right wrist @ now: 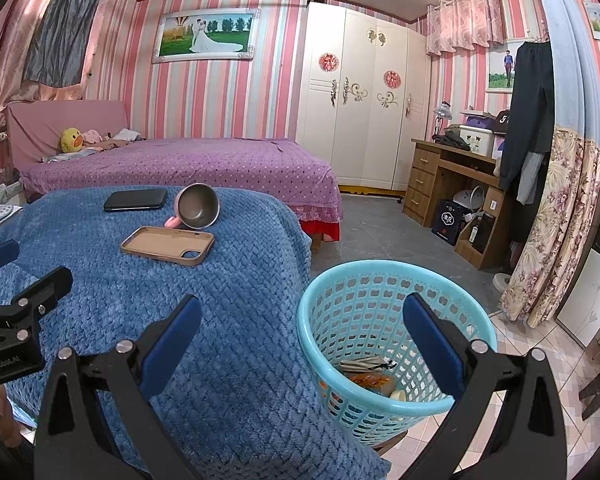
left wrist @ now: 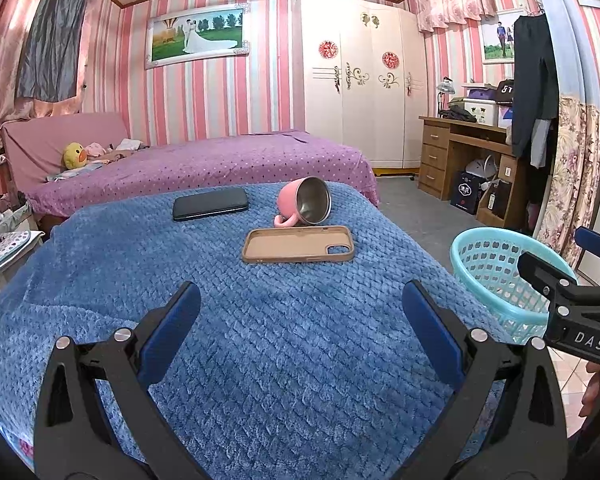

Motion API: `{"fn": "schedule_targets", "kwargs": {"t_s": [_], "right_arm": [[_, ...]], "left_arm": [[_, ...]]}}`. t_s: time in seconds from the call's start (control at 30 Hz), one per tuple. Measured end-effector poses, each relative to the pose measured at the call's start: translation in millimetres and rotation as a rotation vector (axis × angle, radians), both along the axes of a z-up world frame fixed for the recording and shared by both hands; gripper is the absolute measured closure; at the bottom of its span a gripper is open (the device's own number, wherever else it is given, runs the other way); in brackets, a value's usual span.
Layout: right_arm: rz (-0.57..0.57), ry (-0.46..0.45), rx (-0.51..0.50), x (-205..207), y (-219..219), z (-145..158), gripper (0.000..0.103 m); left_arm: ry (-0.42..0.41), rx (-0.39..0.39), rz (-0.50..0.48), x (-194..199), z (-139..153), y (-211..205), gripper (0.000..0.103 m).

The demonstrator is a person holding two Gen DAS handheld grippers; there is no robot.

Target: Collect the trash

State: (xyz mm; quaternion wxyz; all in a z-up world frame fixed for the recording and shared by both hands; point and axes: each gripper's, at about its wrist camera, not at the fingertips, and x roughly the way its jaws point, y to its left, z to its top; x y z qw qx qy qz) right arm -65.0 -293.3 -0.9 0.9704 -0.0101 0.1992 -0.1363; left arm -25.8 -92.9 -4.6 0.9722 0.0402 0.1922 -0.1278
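Basket [right wrist: 396, 320], turquoise plastic, beside blue blanket [right wrist: 228, 320]: holds wrappers and scraps [right wrist: 370, 374] at bottom. Pink cup [left wrist: 304, 202], tipped over, empty, touching tan phone case [left wrist: 298, 245]. My left gripper [left wrist: 300, 332] and right gripper [right wrist: 302, 340]: both spread wide, grasping nothing.

Right gripper [right wrist: 302, 332] spread wide, blue-padded fingers [right wrist: 172, 344] apart, nothing between them. The left finger sits over the blue quilted blanket [right wrist: 228, 320], the right one over the round turquoise plastic lattice basket [right wrist: 384, 276] standing just right of the blanket's edge. Wrappers and scraps [right wrist: 370, 376] lie in the basket's bottom. Farther left on the blanket: a tan phone case [right wrist: 168, 245] lying open-side up, a tipped pink mug with steel lining [right wrist: 198, 206] just behind it, and a black phone [right wrist: 136, 200]. The left gripper [right wrist: 16, 280] pokes in at the left edge.
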Motion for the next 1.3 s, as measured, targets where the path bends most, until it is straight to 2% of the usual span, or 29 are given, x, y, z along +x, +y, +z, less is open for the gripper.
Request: {"fn": "schedule_targets", "kwargs": {"t_s": [1.3], "right_arm": [[0.000, -0.007, 0.008, 0.4, -2.2, 4.1, 0.005]], "left_arm": [[-0.002, -0.007, 0.018, 2.1, 4.7, 4.8, 0.005]]}}
